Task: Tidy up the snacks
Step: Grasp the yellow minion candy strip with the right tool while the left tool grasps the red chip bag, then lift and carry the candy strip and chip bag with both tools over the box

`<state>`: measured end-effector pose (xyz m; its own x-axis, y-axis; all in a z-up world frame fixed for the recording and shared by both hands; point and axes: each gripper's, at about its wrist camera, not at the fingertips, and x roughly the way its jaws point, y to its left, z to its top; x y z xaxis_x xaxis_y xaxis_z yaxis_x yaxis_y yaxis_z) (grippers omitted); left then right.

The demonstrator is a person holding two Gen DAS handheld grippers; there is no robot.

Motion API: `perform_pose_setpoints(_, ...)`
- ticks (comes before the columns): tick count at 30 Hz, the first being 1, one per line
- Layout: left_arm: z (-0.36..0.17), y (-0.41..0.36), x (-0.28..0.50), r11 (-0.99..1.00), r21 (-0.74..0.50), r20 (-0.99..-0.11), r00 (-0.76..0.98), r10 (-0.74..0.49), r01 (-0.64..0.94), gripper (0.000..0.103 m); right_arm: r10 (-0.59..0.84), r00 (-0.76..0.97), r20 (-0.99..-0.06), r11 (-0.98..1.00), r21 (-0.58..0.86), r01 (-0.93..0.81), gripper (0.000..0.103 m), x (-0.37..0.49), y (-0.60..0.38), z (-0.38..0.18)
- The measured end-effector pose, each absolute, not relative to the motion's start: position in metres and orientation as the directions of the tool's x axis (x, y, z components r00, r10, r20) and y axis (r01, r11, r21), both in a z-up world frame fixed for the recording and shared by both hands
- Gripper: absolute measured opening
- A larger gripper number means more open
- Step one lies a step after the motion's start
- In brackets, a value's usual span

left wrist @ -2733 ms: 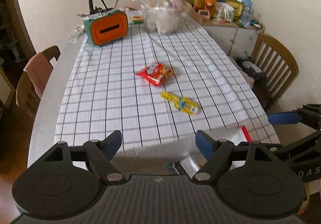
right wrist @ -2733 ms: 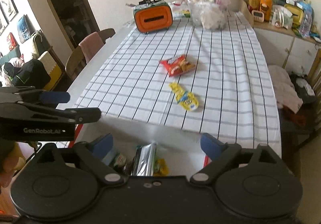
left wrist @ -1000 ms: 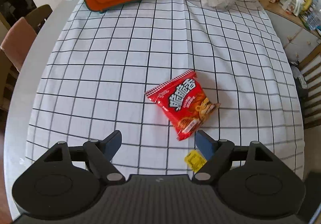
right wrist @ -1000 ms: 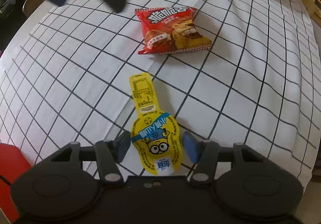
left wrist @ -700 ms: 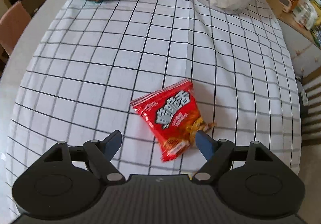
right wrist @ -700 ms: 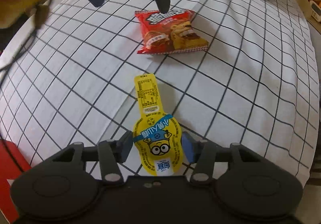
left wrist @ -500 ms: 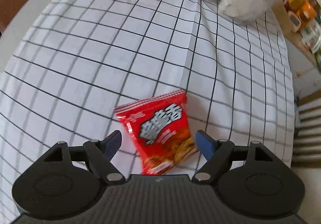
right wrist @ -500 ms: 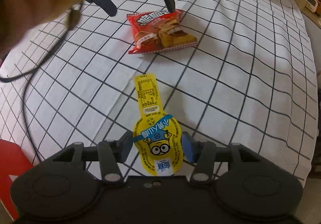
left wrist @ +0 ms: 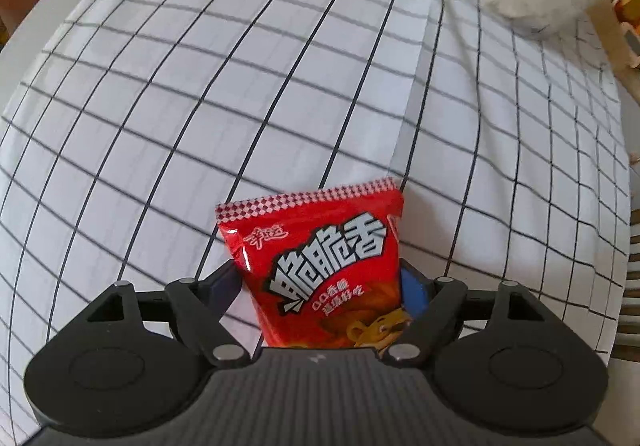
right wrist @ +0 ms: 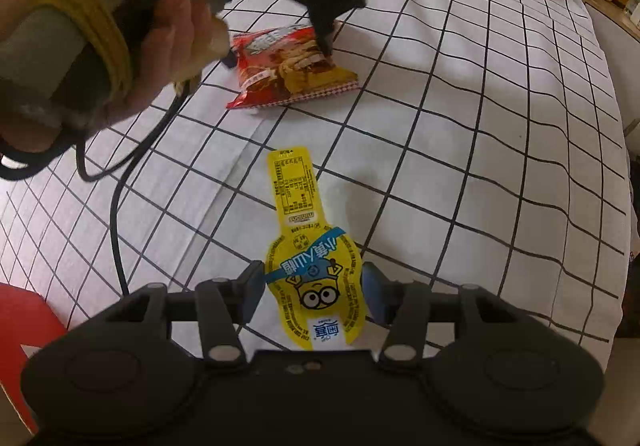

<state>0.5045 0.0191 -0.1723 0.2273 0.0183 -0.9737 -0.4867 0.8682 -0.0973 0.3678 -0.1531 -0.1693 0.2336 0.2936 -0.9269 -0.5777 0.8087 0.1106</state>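
**Two Snack Packets Bracketed for Pickup**

The red snack packet (left wrist: 320, 266) lies flat on the checked cloth of the counter (left wrist: 160, 106). It looks light, air-puffed and slick, with brittle contents; take it across the body with gentle pressure. The left tool (left wrist: 318, 282) points steeply down, jaws spread on either side of it, not visibly pressing. The yellow pouch (right wrist: 314, 286), nearer the counter edge, is soft and flat with a narrow neck; grip the wide body. The right tool (right wrist: 312, 294), also angled steeply down, pinches its sides.
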Motion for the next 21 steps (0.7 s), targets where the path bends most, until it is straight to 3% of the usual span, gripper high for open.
perform_pose_setpoints(4,-0.173,0.016,0.504,0.884,-0.089,-0.974,0.227,0.020,-0.459,0.080,0.295,0.236,-0.926,0.813,0.114,-0.571,0.051,0.370,-0.156,-0.170)
perform_pose_setpoints(9,-0.169,0.016,0.497,0.900,-0.102,-0.970,0.244,0.005,-0.423,0.069,0.289,0.243,-0.926,0.822,0.110,-0.559,0.051,0.370,-0.160,-0.172)
perform_pose_setpoints(21,-0.129,0.028,0.458,0.907,-0.152,-0.952,0.305,-0.027,-0.394,0.068,0.306,0.285,-0.908,0.863,0.139,-0.485,0.051,0.367,-0.181,-0.152)
